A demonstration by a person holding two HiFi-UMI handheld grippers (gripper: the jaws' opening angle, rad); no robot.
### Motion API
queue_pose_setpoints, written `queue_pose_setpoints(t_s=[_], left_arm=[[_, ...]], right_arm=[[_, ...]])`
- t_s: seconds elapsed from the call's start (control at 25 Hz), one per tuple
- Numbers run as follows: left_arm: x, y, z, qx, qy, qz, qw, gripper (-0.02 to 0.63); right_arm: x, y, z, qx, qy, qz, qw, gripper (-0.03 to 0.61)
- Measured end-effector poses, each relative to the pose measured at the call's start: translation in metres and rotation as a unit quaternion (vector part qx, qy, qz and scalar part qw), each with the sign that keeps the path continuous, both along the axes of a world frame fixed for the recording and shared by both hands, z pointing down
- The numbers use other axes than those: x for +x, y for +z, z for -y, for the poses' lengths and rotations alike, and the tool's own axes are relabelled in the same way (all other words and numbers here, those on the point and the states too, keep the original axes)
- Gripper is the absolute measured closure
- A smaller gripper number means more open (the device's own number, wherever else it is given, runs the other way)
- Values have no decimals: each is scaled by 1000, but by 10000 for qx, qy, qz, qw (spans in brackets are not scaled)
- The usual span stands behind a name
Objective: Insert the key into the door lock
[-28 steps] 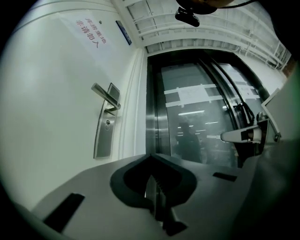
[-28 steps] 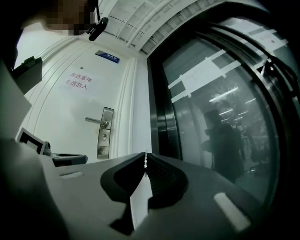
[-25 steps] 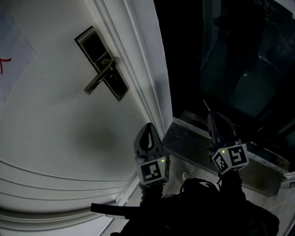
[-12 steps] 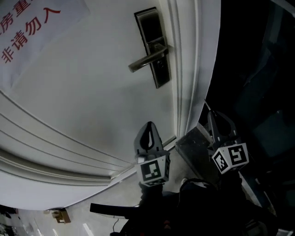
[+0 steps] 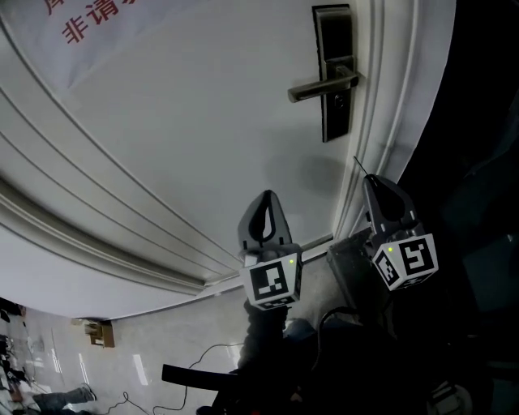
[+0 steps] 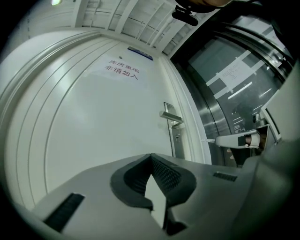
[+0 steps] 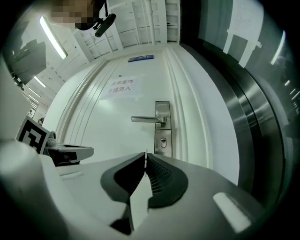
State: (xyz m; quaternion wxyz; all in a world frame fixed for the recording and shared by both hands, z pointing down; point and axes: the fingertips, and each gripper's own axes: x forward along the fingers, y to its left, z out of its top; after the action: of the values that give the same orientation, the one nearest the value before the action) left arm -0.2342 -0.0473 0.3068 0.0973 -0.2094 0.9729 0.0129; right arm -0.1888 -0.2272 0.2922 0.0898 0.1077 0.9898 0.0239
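The step in hand appears to be the approach: the key is held but well apart from the lock, and nothing has entered the keyhole yet.

The right tongs [image 5: 370,180] are clenched on the key [image 5: 358,166], a thin blade that sticks out past their tips and points up toward the door [image 5: 203,121]. In the right gripper view the same sliver shows pinched between the ribbed pads, with the keyhole [image 7: 162,140] almost straight ahead of it. The left tongs [image 5: 265,198] are clenched too, with nothing between them; they hang beside the right pair, lower on the door panel and off to the left of the lock.

The lock plate [image 5: 334,32] sits near the door's edge moulding, dark and upright. The lever handle [image 5: 320,85] crosses it and reaches out to the left, and the keyhole lies just under the lever.

The next move probably calls for carrying the right tongs forward and up to the keyhole, keeping the blade square to the plate and turned to suit the slot. The key is slim and held only at its rear, so a skewed push could twist it in the pads.

Counted: one door, one lock plate, one lever handle, one keyhole, one key, two tongs, and one paper notice [image 5: 89,20] with red characters.
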Motion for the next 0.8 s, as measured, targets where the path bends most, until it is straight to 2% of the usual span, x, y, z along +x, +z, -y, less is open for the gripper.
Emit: queue_pose_setpoints(t_s=[0.24,0.48,0.64,0.8], left_arm=[[-8,-13,-20,-2,-140,75,9999,612],[-19,-22,-16,-17,60,72,10000,612],[-27,-21,-6,-92,221,62,9997,612],[-33,-20,7,0,478,5,9989,612]], right_arm=[[-16,-13,-33,165,-182,96,9997,566],[-28,-22,-54,337,-239,173,9990,566],[-38,-26,-55,669,-147,219,9974,566],[-49,-34,-46,1241,38,281,9919,566]])
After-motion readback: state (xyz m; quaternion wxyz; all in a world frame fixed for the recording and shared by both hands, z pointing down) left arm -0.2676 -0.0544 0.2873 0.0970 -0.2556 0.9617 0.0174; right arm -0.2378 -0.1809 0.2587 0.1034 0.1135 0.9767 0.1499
